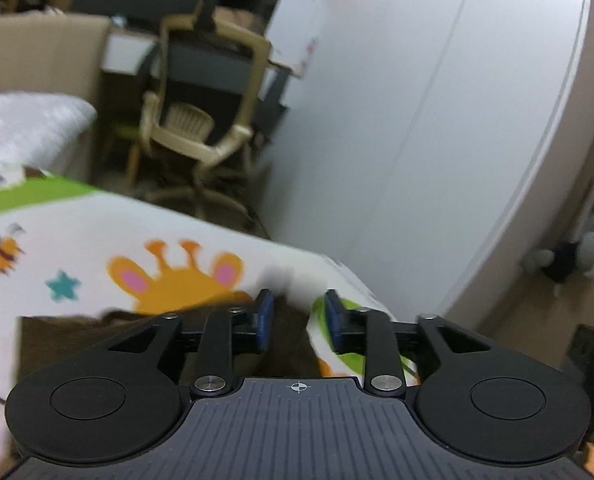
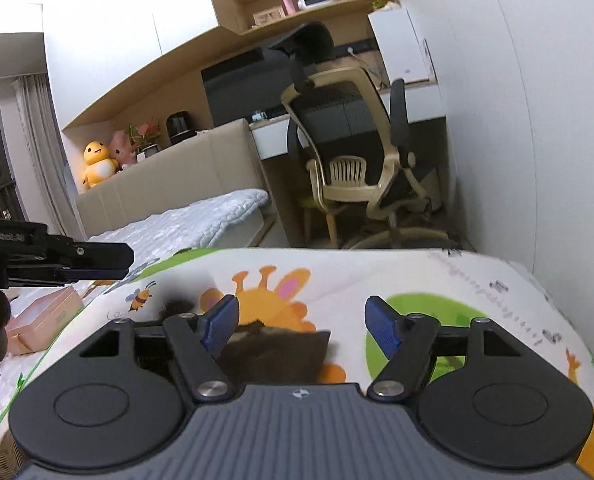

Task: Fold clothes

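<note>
I see left gripper [image 1: 299,322] parted, dark brown garment [image 1: 285,340] between its pads, grip unclear | right gripper [image 2: 301,326] wide apart, empty, above garment [image 2: 275,354] on cartoon mat [image 2: 437,280] | only right view shows yellow plush [image 2: 96,162].

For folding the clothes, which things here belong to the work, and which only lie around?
Belong to the work:
- dark brown garment
- cartoon mat under it
- left gripper, open
- right gripper, open

Only lying around:
- office chair
- pink box
- yellow plush duck
- bed
</note>
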The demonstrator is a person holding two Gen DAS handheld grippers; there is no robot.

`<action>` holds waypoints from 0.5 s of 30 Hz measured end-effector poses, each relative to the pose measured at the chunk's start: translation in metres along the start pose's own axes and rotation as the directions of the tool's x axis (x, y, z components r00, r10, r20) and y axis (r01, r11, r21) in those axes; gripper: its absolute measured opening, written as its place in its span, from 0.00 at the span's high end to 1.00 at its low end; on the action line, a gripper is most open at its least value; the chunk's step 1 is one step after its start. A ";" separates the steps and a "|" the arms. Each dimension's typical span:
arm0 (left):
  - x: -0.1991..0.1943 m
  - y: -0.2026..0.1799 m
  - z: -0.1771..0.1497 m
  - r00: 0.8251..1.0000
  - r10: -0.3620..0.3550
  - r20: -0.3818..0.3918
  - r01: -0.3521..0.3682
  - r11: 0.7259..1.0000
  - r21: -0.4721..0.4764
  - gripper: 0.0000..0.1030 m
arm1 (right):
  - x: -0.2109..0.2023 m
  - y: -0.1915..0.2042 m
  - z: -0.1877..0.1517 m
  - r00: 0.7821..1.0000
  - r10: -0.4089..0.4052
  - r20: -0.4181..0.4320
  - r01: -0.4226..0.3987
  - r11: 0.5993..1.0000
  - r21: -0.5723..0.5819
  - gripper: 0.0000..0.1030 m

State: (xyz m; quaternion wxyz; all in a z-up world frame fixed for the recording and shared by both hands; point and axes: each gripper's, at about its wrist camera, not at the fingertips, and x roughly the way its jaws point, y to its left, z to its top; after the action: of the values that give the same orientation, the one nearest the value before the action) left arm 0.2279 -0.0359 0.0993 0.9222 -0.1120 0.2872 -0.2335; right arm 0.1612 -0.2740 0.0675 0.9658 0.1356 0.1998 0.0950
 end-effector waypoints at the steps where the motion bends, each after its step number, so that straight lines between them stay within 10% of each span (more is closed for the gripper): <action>1: -0.001 0.001 -0.001 1.000 0.004 -0.001 -0.004 1.000 0.006 0.58 | 0.003 0.001 -0.002 1.000 0.004 -0.007 -0.004 1.000 -0.001 0.31; 15: -0.028 0.095 -0.024 0.976 0.214 -0.045 -0.216 0.976 -0.043 0.34 | 0.062 0.082 -0.013 0.982 0.086 -0.170 -0.104 0.990 -0.100 0.32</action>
State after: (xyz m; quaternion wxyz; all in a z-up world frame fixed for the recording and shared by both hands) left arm 0.2279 0.0583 0.0611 0.9332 -0.0976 0.3213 -0.1277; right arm 0.2009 -0.1786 0.0586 0.9462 0.0841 0.2669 0.1627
